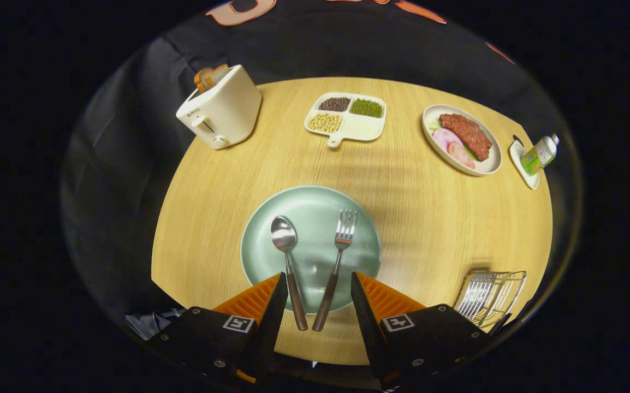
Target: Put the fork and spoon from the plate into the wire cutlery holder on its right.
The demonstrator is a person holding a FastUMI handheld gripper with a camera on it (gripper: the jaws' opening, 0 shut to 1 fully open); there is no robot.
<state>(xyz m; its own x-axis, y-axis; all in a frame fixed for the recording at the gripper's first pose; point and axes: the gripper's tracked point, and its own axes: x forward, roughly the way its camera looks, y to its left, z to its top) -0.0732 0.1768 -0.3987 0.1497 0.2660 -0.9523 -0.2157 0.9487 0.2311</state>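
Gripper (pixel 318 286) fingers spread wide, holding nothing. Spoon (pixel 287 262) left, fork (pixel 337 256) right on green plate (pixel 260 256); handle ends overhang near rim between fingers. Wire cutlery holder (pixel 487 295) right, partly hidden behind right finger; bare table (pixel 429 218) between.

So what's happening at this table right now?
A person is holding a gripper over a green plate, its fingers open with the spoon and fork handles lying between them. Neither is gripped yet. Both are meant for the wire holder to the plate's right.
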